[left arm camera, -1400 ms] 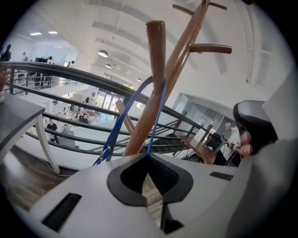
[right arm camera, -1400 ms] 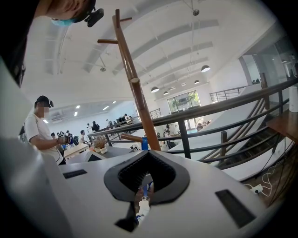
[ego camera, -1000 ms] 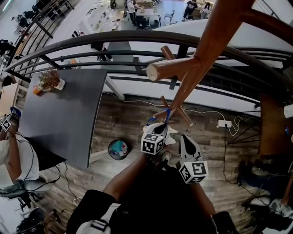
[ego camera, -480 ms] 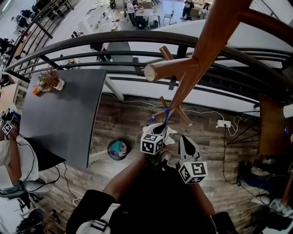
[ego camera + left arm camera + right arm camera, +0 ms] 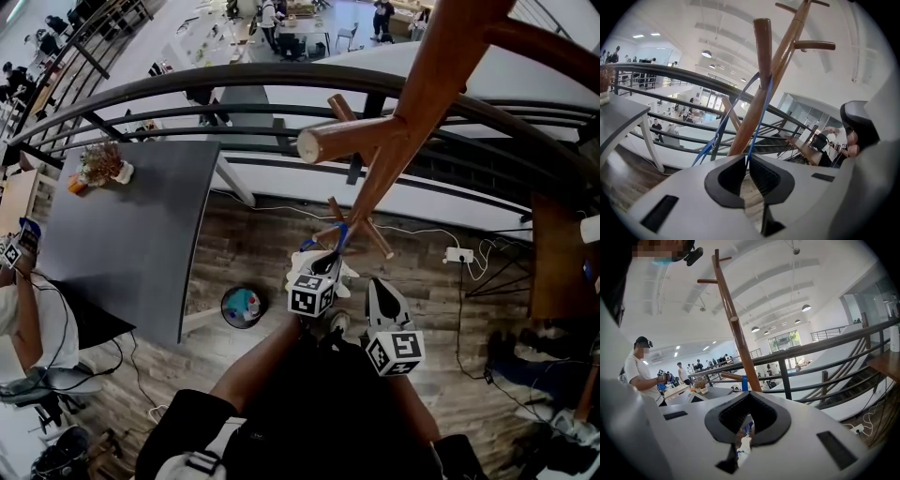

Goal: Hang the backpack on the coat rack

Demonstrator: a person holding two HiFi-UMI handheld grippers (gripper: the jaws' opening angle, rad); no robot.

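Dark curved railing (image 5: 187,84) and a drop to the hall beyond it form the backdrop. On my side are plank flooring (image 5: 262,234), a grey table (image 5: 131,234) and the wooden coat rack (image 5: 412,103) rising right in front of me.

The left gripper (image 5: 745,161) is pressed together on a thin blue strap (image 5: 757,117). The strap runs taut from the pads up to an upward-slanting peg (image 5: 762,51) and appears to pass round it, close to where the peg joins the post. A second blue band drops away to the lower left. The right gripper (image 5: 750,404) is spread with nothing between its pads, and the post stands beyond it.

I cannot pick out the backpack's body with any confidence. Only its strap shows plainly, so I judge the bag hangs below the left gripper, out of clear sight.

My worries from here:
- The strap is narrow and held only at the pad tips, so it may slip out before the peg takes the load, and the bag would fall to the floor.
- If the loop is only resting against the peg and not over it, letting go drops everything.
- A sideways tug on the taut strap could rock the rack.
- My free gripper is supporting nothing, so I have no backup.
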